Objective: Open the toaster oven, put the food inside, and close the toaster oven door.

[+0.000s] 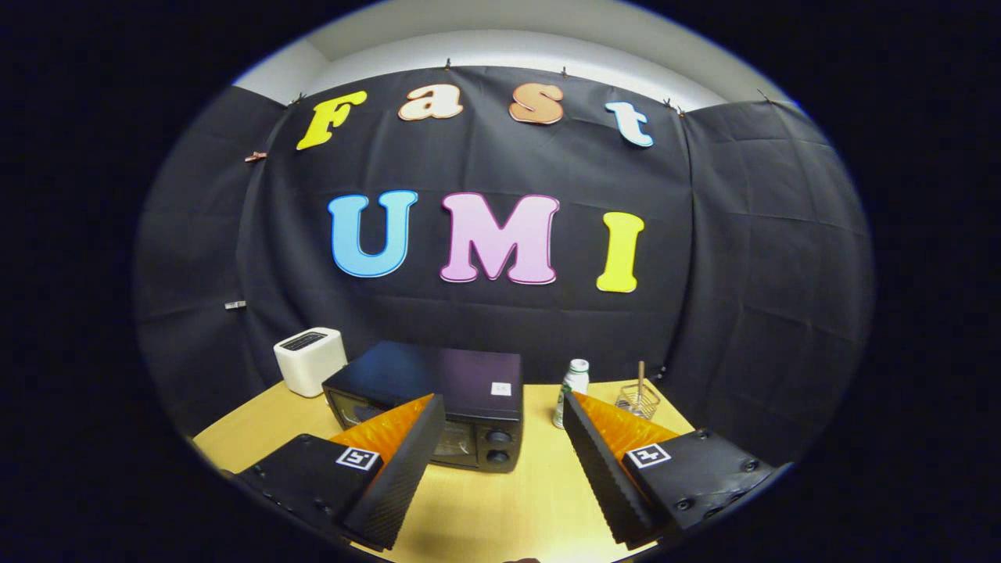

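Gripper [504, 438] held above the wooden table [485, 508], fingers spread wide, nothing between them but bare tabletop. Just beyond the left finger [395, 485], a black toaster oven [438, 403] standing on the table, door apparently closed, though partly hidden behind that finger. Two round knobs [498, 446] stacked on the oven's right front panel, a small pale sticker [501, 388] on its top. Left of the oven and slightly behind it, a white pop-up toaster [310, 360], close beside but whether touching is unclear. Beyond the right finger [606, 477], a small white bottle with a green label [572, 389], upright, well apart from the oven. Further right, a wire basket [637, 401] with a wooden stick standing in it, near the table's back edge. Behind everything, the booth's black cloth wall [743, 274].
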### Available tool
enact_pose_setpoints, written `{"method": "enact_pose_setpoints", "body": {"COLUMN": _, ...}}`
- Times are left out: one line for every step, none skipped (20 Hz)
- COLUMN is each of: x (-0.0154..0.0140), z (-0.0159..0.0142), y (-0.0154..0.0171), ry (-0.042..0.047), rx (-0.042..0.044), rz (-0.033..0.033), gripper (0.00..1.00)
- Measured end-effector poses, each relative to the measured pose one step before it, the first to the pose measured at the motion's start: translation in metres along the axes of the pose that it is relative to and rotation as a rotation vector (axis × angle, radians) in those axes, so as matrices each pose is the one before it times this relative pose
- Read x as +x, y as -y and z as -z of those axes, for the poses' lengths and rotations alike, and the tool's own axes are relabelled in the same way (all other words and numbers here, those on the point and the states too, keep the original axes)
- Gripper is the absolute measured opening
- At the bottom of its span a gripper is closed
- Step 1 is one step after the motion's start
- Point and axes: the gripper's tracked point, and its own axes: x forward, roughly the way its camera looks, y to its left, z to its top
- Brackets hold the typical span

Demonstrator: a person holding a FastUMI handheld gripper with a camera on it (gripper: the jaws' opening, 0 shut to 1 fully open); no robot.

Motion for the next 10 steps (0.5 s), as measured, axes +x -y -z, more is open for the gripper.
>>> {"method": "enact_pose_setpoints", "body": {"x": -0.00868, "z": 0.00043, "y": 0.01495, "ry": -0.00629, "rx": 0.01605, "rz": 0.00625, "gripper": 0.98}}
{"method": "enact_pose_setpoints", "body": {"x": -0.00835, "z": -0.00126, "y": 0.01545, "ry": -0.00184, "rx": 0.01684, "rz": 0.00871, "gripper": 0.98}}
{"method": "enact_pose_setpoints", "body": {"x": -0.00574, "z": -0.00189, "y": 0.01408, "ry": 0.00249, "rx": 0.01359, "rz": 0.00521, "gripper": 0.98}}
{"method": "enact_pose_setpoints", "body": {"x": -0.00624, "z": 0.00013, "y": 0.01169, "ry": 0.00044, "rx": 0.00819, "rz": 0.0015, "gripper": 0.98}}
{"method": "enact_pose_setpoints", "body": {"x": -0.00529, "z": 0.00269, "y": 0.01407, "ry": -0.00936, "rx": 0.00327, "rz": 0.00863, "gripper": 0.98}}
{"method": "enact_pose_setpoints", "body": {"x": -0.00421, "z": 0.00681, "y": 0.01113, "ry": -0.02205, "rx": -0.00207, "rz": 0.00856, "gripper": 0.98}}
{"method": "enact_pose_setpoints", "body": {"x": -0.00439, "z": 0.00554, "y": 0.00523, "ry": -0.01659, "rx": -0.00062, "rz": -0.00413, "gripper": 0.98}}
{"method": "enact_pose_setpoints", "body": {"x": -0.00675, "z": 0.00372, "y": 0.00588, "ry": -0.00183, "rx": -0.00479, "rz": -0.00772, "gripper": 0.99}}
{"method": "enact_pose_setpoints", "body": {"x": -0.00335, "z": -0.00009, "y": 0.00381, "ry": 0.00898, "rx": -0.00391, "rz": -0.01131, "gripper": 0.99}}
{"method": "enact_pose_setpoints", "body": {"x": -0.0036, "z": 0.00026, "y": 0.00182, "ry": 0.01464, "rx": -0.00534, "rz": -0.01104, "gripper": 0.99}}
